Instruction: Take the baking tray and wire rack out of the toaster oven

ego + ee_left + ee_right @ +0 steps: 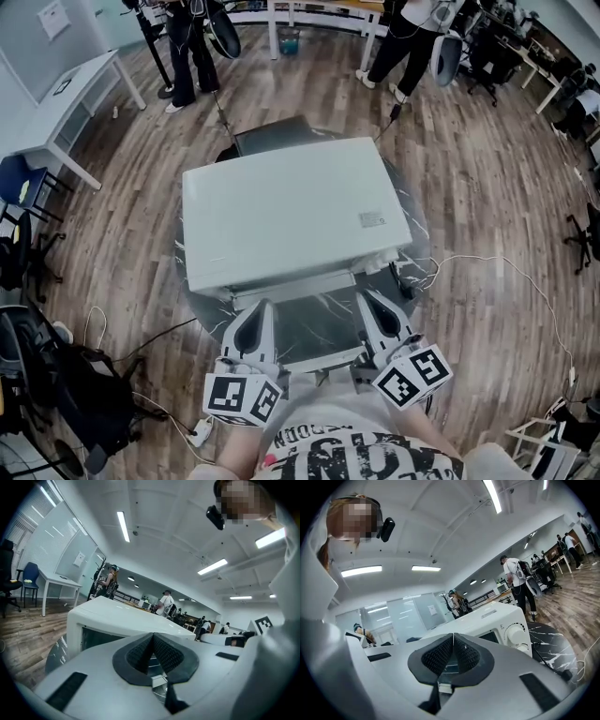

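Observation:
A white toaster oven (291, 211) stands on a round dark marble table (412, 220), seen from above. A grey flat panel (314, 323), seemingly the oven's door folded down, lies before its front. The baking tray and wire rack are hidden from every view. My left gripper (260, 306) is at the panel's left side and my right gripper (369, 298) at its right, both pointing at the oven front. Each is shut with nothing between its pads. The left gripper view has the shut left gripper (153, 635) before the oven (117, 616). The right gripper view shows the right gripper (453, 635) and the oven's knobs (516, 634).
A white cable (487, 272) runs off the table's right side. A black bag (80, 384) and cords lie on the wooden floor at the left. White desks (66, 94) stand far left. Several people (192, 42) stand at the back of the room.

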### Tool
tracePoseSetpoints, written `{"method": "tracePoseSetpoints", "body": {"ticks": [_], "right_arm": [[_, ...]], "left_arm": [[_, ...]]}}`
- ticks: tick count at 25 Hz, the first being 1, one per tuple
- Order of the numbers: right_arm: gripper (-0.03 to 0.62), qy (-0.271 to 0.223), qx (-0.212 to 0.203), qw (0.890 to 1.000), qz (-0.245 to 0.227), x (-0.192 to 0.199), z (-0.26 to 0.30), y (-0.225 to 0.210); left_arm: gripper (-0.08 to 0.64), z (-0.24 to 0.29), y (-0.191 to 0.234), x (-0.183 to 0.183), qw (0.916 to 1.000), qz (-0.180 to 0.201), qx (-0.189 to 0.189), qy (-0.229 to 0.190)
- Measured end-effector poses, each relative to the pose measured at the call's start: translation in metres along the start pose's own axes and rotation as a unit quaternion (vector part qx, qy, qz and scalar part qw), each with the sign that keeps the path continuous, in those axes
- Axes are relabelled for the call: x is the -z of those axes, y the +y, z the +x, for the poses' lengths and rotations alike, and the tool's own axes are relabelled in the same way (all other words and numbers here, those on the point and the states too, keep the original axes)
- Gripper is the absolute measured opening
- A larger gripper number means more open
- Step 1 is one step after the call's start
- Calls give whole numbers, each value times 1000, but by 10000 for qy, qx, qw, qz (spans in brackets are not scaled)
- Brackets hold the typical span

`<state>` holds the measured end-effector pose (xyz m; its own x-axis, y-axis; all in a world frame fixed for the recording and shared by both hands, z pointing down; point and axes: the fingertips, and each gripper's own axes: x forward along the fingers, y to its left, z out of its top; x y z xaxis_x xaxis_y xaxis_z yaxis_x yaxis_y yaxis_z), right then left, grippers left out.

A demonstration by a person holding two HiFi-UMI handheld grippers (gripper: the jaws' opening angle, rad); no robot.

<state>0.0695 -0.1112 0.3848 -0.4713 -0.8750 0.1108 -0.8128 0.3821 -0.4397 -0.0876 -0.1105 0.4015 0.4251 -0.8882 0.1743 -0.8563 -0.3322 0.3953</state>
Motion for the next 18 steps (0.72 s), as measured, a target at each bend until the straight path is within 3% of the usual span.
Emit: {"method": "tracePoseSetpoints", "body": {"ticks": [5,9,11,14,16,18], "right_arm": [[3,89,29,9997,230,10,5,-5],[5,238,133,9978,596,26,14,-15],[5,288,182,9959,841,34,21,-18],[16,368,277,9927,1114,46,33,-23],[85,423,338,9899,1310,53,42,-28],[99,484,393,9875,1450,59,51,-34]], "left_arm": [[2,3,9,7,9999,-112,-56,80],[3,8,18,22,9984,-527,-7,207],[3,11,26,31,9954,-917,41,265],[104,17,42,45,9838,-1757,74,357],[106,24,53,57,9721,-2305,34,433],[121,33,65,70,9571,-2857,-17,488]]}}
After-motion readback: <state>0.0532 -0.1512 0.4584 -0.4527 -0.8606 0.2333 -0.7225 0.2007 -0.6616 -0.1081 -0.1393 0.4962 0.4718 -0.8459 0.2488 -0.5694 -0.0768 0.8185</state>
